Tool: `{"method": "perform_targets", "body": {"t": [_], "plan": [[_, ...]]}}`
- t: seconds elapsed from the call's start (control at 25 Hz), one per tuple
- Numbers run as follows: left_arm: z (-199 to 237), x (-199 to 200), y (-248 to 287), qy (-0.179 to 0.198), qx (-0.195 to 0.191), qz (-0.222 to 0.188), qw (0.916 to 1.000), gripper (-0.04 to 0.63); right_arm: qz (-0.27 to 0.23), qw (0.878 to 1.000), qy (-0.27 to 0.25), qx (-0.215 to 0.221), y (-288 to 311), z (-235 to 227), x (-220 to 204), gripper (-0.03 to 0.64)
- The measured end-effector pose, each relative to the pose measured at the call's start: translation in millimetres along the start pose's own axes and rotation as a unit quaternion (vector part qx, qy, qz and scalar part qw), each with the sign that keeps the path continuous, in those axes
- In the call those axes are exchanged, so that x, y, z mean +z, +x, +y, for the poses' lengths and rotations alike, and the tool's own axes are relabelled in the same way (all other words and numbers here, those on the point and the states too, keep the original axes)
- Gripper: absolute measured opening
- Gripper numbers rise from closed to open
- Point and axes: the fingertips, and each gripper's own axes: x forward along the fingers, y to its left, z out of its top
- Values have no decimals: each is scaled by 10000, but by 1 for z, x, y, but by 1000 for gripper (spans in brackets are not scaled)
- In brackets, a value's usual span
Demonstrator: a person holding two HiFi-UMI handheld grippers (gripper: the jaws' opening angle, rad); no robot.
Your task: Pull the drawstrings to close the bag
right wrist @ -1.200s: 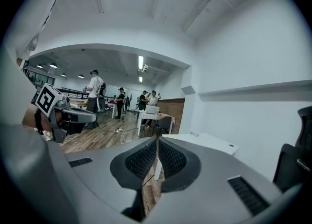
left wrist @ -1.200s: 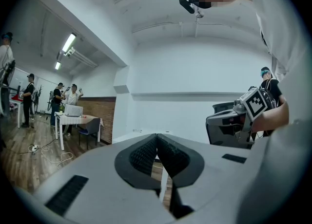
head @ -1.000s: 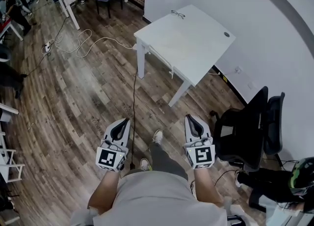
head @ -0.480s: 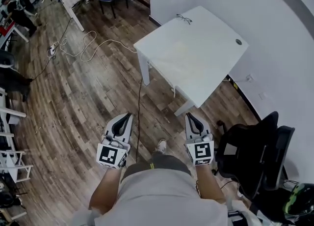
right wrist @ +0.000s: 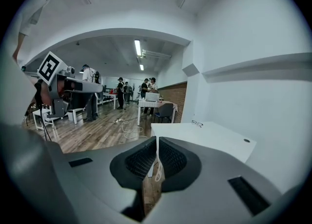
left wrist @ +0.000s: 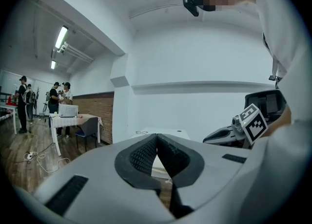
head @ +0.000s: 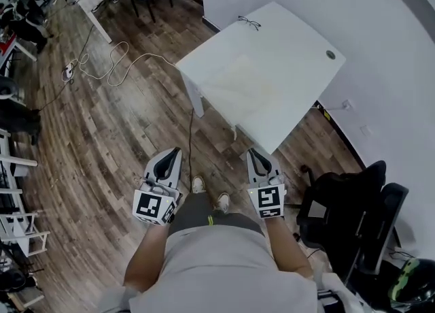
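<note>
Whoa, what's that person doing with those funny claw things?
A person stands on the wood-plank floor, holding a grey two-jaw left gripper and a matching right gripper out in front. Both are shut and hold nothing. Ahead stands a white rectangular table with a pair of thin-framed glasses near its far edge. No drawstring bag can be made out, so the pulling has not begun.

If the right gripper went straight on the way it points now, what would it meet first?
Most likely the white table: the right gripper, jaws together and empty, aims at its near corner. Depth is unclear, so it might slip under the top.
</note>
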Motion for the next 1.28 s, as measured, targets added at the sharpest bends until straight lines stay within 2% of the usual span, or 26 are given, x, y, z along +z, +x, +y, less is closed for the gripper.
{"method": "perform_targets", "body": {"t": [0.2,0.44,0.6,0.8,1.0,1.28], "plan": [[8,-16,33,118,-215,106,9996,17,387,9992,-4,-7,28,-4,-30,37],[59,-48,80,86,-290,287,9991,17,1038,9945,-73,80,90,6,-68,38],[95,-78,116,-5,-369,463,9982,18,1471,9890,44,-118,128,5,-97,38],[129,-131,164,109,-648,829,9944,18,1917,9804,208,-401,175,-5,-133,40],[154,-177,203,126,-848,1097,9903,18,2227,9718,410,-653,204,-14,-167,50],[181,-226,261,212,-918,1267,9875,19,2415,9671,519,-604,233,-7,-204,97]]}}
